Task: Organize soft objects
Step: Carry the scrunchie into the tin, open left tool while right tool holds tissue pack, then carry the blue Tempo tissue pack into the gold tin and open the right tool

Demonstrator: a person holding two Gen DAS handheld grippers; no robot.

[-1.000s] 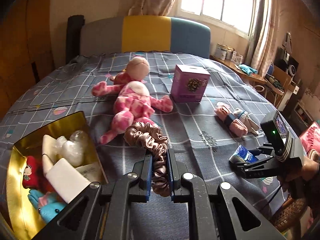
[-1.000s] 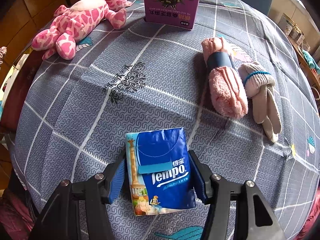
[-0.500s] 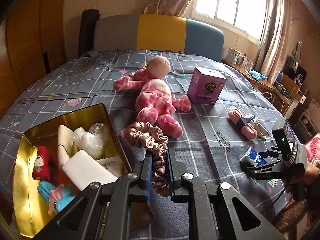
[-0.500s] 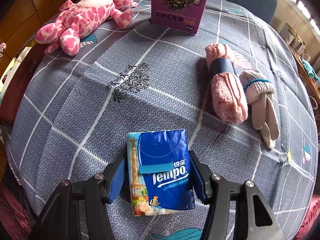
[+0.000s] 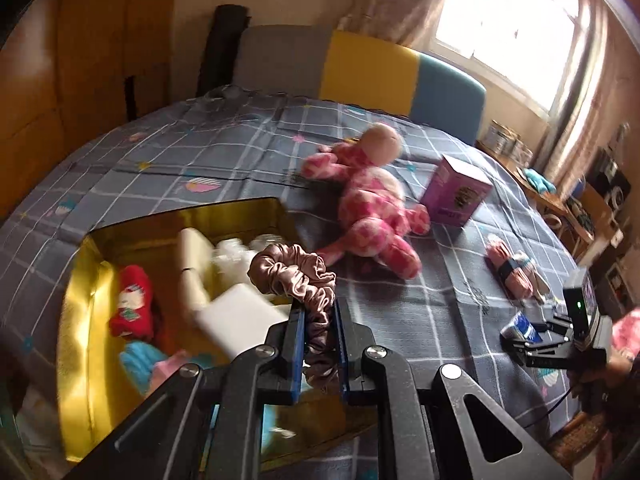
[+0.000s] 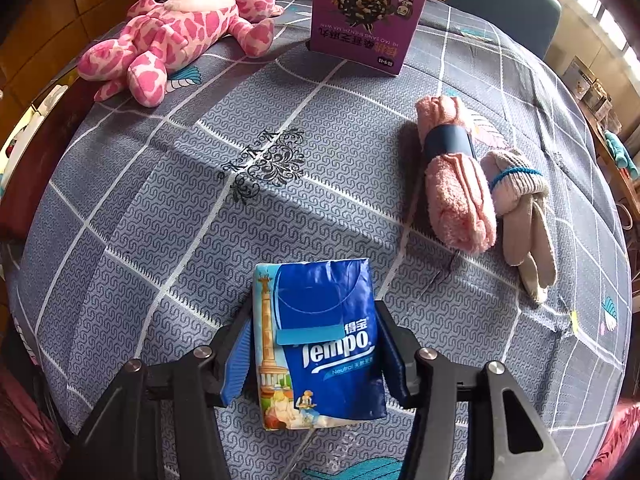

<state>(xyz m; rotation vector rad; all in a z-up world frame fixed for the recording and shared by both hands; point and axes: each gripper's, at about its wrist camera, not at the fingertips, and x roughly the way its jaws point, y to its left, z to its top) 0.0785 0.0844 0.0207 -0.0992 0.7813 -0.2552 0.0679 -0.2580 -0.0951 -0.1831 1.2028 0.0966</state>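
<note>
My left gripper [image 5: 319, 312] is shut on a dusty-pink satin scrunchie [image 5: 296, 276], held in the air over the right part of an open gold tin [image 5: 76, 280]. The tin holds a red sock [image 5: 132, 304], white pieces and a blue soft item. In the right wrist view a blue Tempo tissue pack [image 6: 320, 332] lies on the grey checked bedspread [image 6: 200, 200] between the pads of my right gripper [image 6: 314, 310]. Its jaws are closing and both pads touch the pack's sides. The left wrist view shows that gripper [image 5: 532, 332] low at the right.
A pink spotted plush toy [image 6: 172, 40] and a purple carton [image 6: 368, 16] lie further up the bed. A banded roll of pink socks [image 6: 452, 184] and a beige glove bundle [image 6: 520, 216] rest right of the pack. A headboard [image 5: 360, 60] stands beyond.
My left gripper has carried the scrunchie leftward, from above the bedspread to above the gold tin. The right gripper's pads have drawn in slightly around the tissue pack.
</note>
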